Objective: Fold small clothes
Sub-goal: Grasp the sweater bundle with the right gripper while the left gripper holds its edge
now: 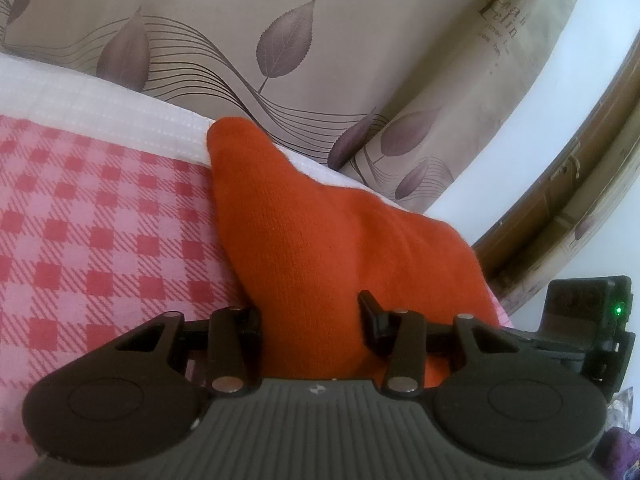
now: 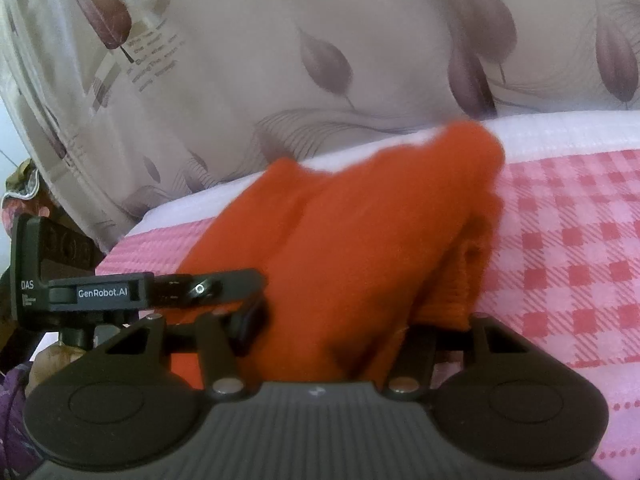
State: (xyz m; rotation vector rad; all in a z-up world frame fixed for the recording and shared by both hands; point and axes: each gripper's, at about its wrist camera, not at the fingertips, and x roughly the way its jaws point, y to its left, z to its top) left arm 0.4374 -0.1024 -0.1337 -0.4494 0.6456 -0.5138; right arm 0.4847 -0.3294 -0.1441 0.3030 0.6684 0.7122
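Pink checked bedcover (image 1: pixel 100 216) under orange knit garment (image 1: pixel 304 232), bunched, folding barely begun; left tongs (image 1: pixel 310 316) and right tongs (image 2: pixel 340 320) each half-closed, gripping its near edge.

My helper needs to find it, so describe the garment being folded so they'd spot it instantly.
Start at the pink-and-red checked cloth, below the leaf-print fabric. At its white-bordered edge lies the orange knit garment. It's the only plain, solid orange thing there.
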